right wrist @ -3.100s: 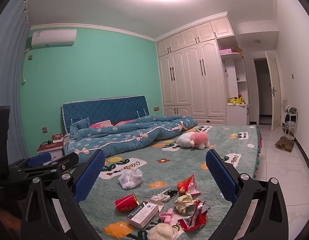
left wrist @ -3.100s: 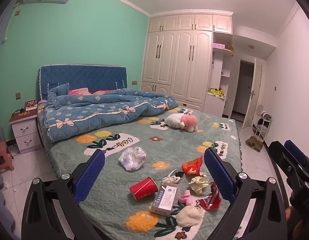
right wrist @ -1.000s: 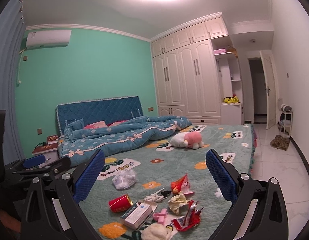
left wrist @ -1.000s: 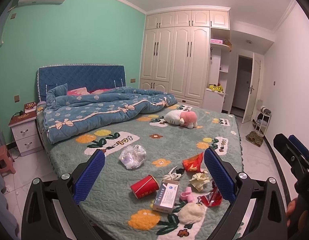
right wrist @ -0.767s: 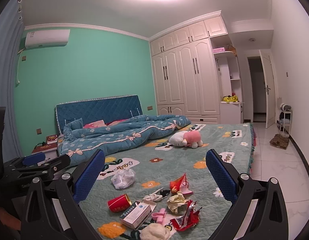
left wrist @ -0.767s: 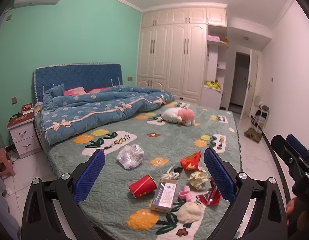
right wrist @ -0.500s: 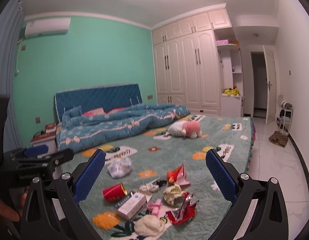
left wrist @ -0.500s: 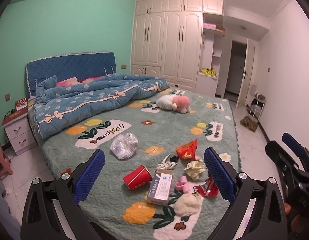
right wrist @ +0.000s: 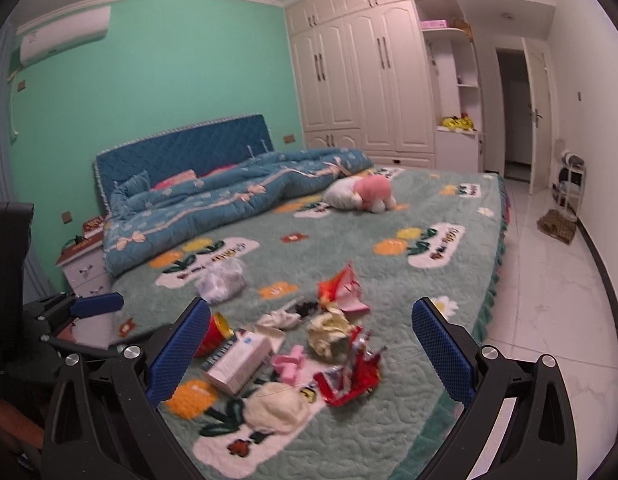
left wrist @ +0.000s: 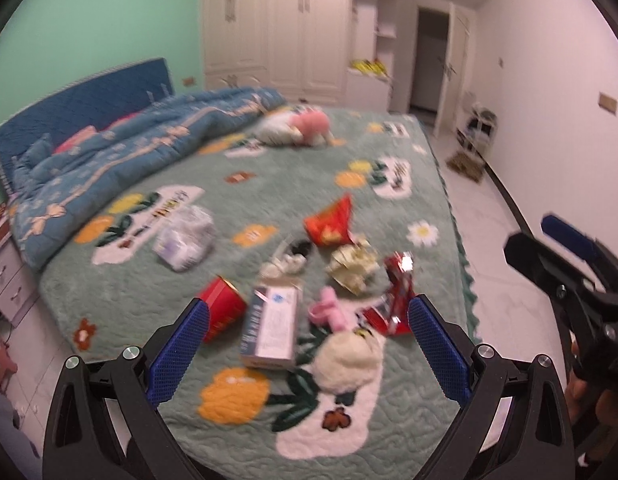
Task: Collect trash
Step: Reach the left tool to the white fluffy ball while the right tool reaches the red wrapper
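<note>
Both grippers hang above the foot of the bed, each with its blue pads spread wide and nothing between them. From its own camera the left gripper looks down on a cluster of trash on the green quilt: a red cup lies on its side just beyond the left pad, a white box sits next to it near the middle of the gap, and a cream wad lies just right of the box, closest to the camera. A pink scrap and a red foil wrapper lie toward the right pad, with crumpled paper and an orange-red bag farther up the quilt. A clear plastic bag lies apart to the left. This view is blurred, so fine detail is lost. The right gripper frames the same pile from farther right, with the box and wad low between its pads and the foil wrapper near the centre. A plush toy lies well beyond, beside the rumpled duvet.
</note>
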`<state>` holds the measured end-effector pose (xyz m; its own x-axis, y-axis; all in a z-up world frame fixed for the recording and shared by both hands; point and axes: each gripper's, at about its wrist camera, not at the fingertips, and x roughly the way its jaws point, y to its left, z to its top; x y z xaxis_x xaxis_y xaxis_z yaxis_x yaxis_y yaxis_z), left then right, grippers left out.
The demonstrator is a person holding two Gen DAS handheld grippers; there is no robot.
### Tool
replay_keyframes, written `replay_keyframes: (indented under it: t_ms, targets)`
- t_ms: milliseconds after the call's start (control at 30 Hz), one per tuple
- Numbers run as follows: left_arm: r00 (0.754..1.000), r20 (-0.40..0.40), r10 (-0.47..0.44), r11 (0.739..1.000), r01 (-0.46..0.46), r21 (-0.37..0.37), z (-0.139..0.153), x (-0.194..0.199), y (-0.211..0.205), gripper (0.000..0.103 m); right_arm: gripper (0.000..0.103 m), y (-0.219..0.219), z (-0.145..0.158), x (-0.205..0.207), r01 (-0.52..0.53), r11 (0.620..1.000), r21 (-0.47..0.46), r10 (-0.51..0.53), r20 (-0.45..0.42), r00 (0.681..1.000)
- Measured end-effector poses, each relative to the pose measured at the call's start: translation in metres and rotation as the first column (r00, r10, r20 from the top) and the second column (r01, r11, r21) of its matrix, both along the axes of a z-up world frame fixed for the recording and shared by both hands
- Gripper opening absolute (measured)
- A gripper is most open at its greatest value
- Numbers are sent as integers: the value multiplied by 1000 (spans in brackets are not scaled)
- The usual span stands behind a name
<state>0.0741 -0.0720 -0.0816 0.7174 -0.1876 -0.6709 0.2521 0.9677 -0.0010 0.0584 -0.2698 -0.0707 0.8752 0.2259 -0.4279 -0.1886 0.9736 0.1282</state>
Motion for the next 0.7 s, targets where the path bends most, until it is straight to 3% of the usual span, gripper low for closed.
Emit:
replay_keyframes:
  t_ms: [167, 500, 700]
  targets:
    - [989, -121, -84, 996, 83, -13, -27, 16, -18, 97, 98, -5, -17, 10, -2, 999, -37, 1, -36, 999]
    - [953, -265, -148, 988, 155, 6, -71, 42, -38, 97, 99, -23, -52, 40, -5, 999, 45, 14, -206, 978]
    - [926, -340, -165, 984, 178, 5, -91, 60, -42, 97, 99, -18, -67, 51, -13, 999, -38, 3, -243, 970]
